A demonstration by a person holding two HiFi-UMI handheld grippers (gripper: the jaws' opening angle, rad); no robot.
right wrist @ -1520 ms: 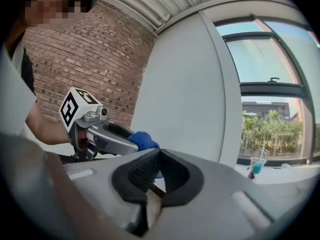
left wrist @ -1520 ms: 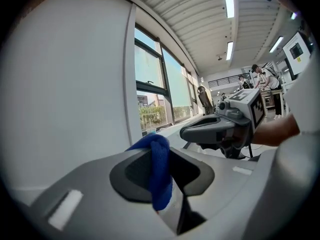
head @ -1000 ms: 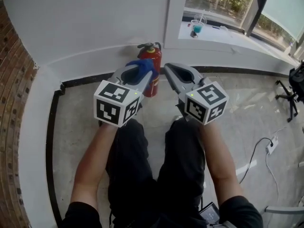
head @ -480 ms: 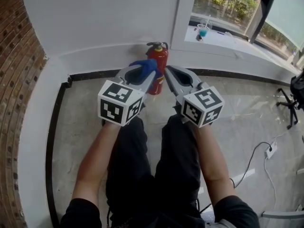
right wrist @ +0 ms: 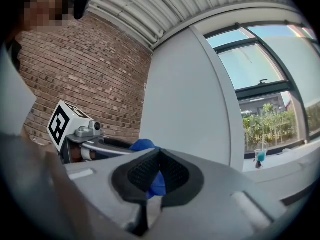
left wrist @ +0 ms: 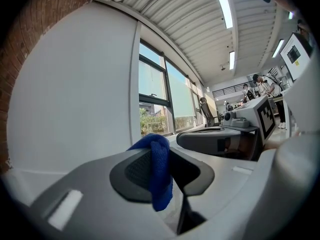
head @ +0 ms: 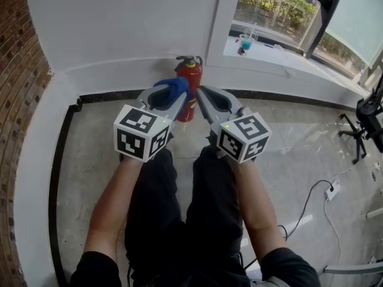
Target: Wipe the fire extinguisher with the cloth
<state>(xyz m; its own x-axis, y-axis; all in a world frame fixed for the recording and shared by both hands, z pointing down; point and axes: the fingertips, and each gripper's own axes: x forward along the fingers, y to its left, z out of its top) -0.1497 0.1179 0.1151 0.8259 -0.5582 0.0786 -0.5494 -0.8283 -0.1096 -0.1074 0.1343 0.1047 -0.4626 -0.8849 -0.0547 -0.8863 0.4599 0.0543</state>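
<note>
Firstly, white wall (head: 119,23): fills the upper head view and meets a brick wall (head: 18,46) at the left.

Floor (head: 305,142): pale stone with a dark border strip along the wall's foot.

Window (head: 275,5): upper right, with greenery outside and a white sill (head: 269,51) below it.

Person: black-clad legs (head: 179,214) and two bare forearms reaching forward, one to each gripper.

Left gripper (head: 179,97): held level, marker cube at its rear, jaws clenched on the cloth (head: 172,87).

Right gripper (head: 199,92): just beside the left one and level. Its jaws are closed tip to tip and empty.

Extinguisher (head: 191,75): red, upright on the floor against the wall's foot, straight beyond both gripper tips. The left jaws overlap its body in the head view; contact with the cloth cannot be told.

Cloth: blue, a fold standing up and hanging down between the left jaws (left wrist: 160,176).

Cable (head: 308,199): white, on the floor at right, running to a power strip (head: 330,190).

Cup (head: 246,40): clear with blue liquid, on the sill.
</note>
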